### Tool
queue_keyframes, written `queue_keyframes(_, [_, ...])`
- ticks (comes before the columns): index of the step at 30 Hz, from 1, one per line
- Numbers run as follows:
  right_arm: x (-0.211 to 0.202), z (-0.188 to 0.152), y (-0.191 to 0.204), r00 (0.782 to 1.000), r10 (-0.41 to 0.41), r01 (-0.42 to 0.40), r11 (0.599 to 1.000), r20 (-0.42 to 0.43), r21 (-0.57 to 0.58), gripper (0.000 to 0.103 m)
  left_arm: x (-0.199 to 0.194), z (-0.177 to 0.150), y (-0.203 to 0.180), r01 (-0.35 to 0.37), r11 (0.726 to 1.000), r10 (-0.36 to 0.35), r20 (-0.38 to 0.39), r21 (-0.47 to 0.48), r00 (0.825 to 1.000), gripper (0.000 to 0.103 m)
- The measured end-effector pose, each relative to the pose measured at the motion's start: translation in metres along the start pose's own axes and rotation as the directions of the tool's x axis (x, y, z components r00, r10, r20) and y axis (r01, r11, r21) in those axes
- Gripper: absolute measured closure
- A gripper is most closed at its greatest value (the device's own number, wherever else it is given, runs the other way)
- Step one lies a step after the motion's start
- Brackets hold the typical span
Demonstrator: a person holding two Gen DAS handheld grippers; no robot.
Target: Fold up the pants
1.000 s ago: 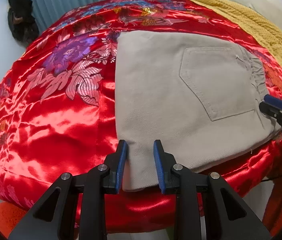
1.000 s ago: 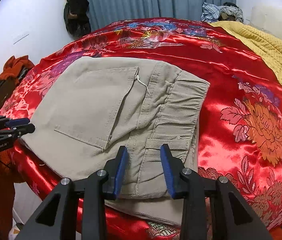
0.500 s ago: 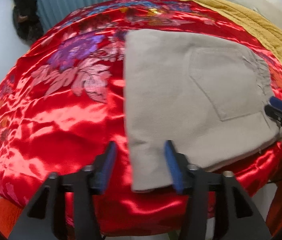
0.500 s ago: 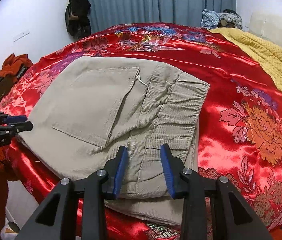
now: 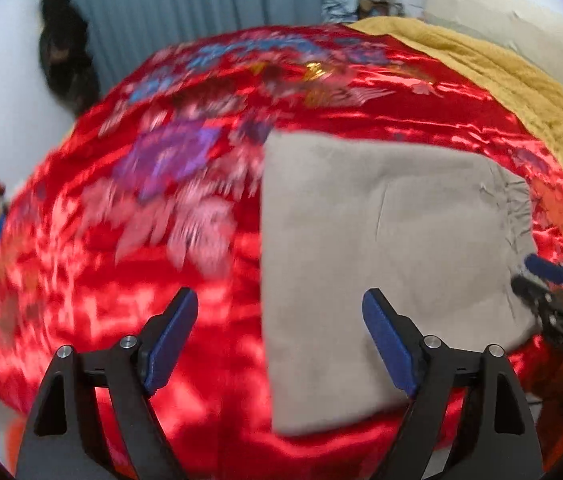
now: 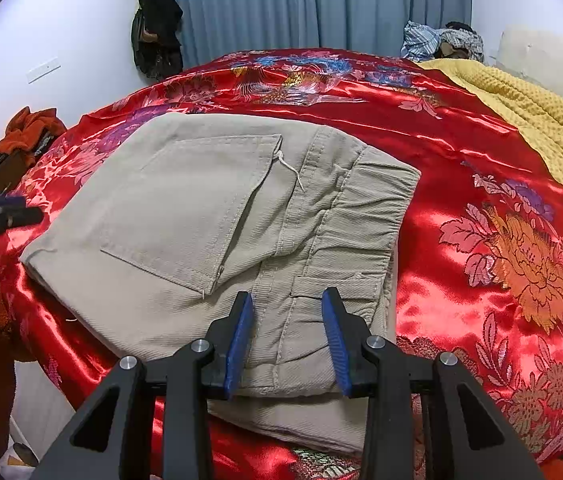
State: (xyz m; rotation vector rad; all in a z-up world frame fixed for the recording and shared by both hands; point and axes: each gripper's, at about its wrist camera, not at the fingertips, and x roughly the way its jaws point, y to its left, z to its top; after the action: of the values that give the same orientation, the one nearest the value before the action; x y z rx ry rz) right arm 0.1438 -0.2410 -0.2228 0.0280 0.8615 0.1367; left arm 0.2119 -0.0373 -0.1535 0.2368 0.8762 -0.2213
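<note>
Beige corduroy pants [image 6: 217, 216] lie folded into a compact rectangle on a red satin bedspread [image 6: 461, 184], back pocket and elastic waistband up. They also show in the blurred left wrist view [image 5: 381, 248]. My left gripper [image 5: 281, 340] is wide open and empty, above the folded end's near corner. My right gripper [image 6: 287, 340] is open, its blue pads straddling the waistband's near edge without clamping it. The right gripper shows in the left wrist view [image 5: 537, 276]; the left gripper shows in the right wrist view [image 6: 21, 210].
A yellow knit blanket [image 6: 541, 120] covers the bed's right side. A pile of clothes [image 6: 441, 40] sits at the far end by the blue curtain [image 6: 301, 8]. A black garment [image 6: 157, 20] hangs on the wall. Orange clothing [image 6: 29, 128] lies left of the bed.
My left gripper has opened wide, let go of the pants' corner and pulled back and up. My right gripper stays open over the waistband and the pants lie still.
</note>
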Motion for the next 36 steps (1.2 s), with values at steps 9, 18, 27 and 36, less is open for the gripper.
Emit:
queue_keyframes(9, [0.001, 0.003, 0.003, 1.000, -0.002, 0.002, 1.000, -0.015, -0.020, 0.064, 0.086, 0.061, 0.001, -0.042, 0.993, 0.032, -0.092, -0.111, 0.995, 0.016])
queue_keyframes(18, [0.001, 0.001, 0.006, 1.000, 0.003, -0.004, 0.999, -0.021, -0.049, 0.062, 0.126, 0.029, 0.026, 0.058, 0.955, -0.102, -0.138, -0.292, 0.985, 0.001])
queue_keyframes(27, [0.001, 0.001, 0.008, 1.000, 0.008, -0.010, 0.998, -0.022, -0.058, 0.061, 0.121, 0.025, 0.020, 0.033, 0.962, -0.060, -0.092, -0.270, 0.994, 0.001])
queue_keyframes(36, [0.001, 0.001, 0.010, 1.000, 0.000, -0.001, 0.998, -0.023, -0.068, 0.059, 0.122, 0.025, 0.022, 0.042, 0.960, -0.071, -0.093, -0.278, 0.993, 0.001])
